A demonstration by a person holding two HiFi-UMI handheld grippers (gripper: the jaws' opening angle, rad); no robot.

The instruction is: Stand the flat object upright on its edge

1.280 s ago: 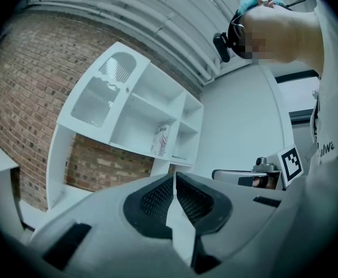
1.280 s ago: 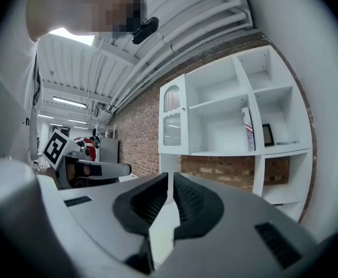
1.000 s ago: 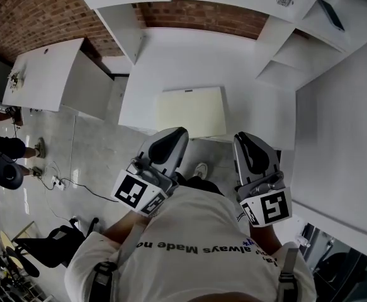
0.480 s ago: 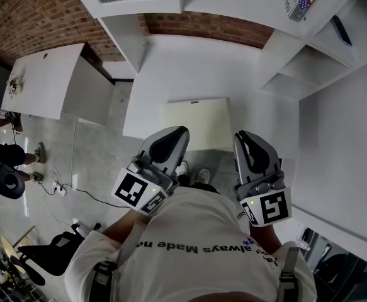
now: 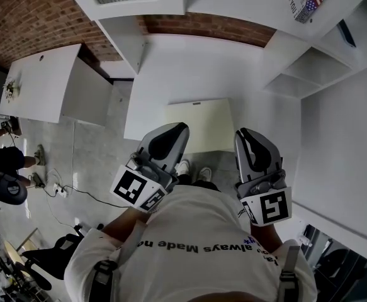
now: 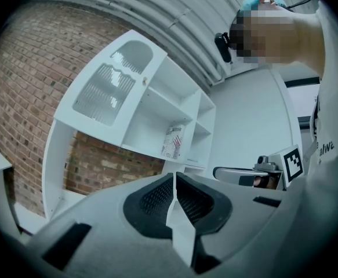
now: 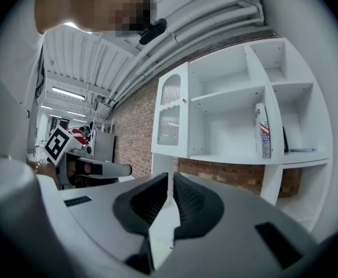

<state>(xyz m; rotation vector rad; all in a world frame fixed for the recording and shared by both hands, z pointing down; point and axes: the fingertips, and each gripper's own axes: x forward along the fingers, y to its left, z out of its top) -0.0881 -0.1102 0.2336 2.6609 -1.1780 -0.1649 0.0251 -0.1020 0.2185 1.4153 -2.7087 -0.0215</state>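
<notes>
The flat object (image 5: 202, 123), a pale rectangular panel, lies flat on the white table (image 5: 189, 68) at the centre of the head view. Its lower edge sits at the table's near edge. Bare table surface extends above the panel and to its right. To its left the table ends at a straight edge, with grey floor (image 5: 95, 150) beyond. A white shelf unit (image 5: 315, 68) bounds the table at upper right. A brick wall (image 5: 202, 25) runs along the top of the frame.

Only the head view shows the panel. Both gripper views look level toward the shelf unit. The left gripper view shows a printed box (image 6: 173, 142) standing upright on a shelf. The right gripper view shows a marker cube (image 7: 57, 144) at its left edge.

The left tool (image 5: 174, 129) and right tool (image 5: 249, 134) are held side by side below the panel, close to the person's chest. The left tool's tip overlaps the panel's lower left corner in the picture. Each tool's jaws are fully closed, pads together, with nothing between them.
</notes>
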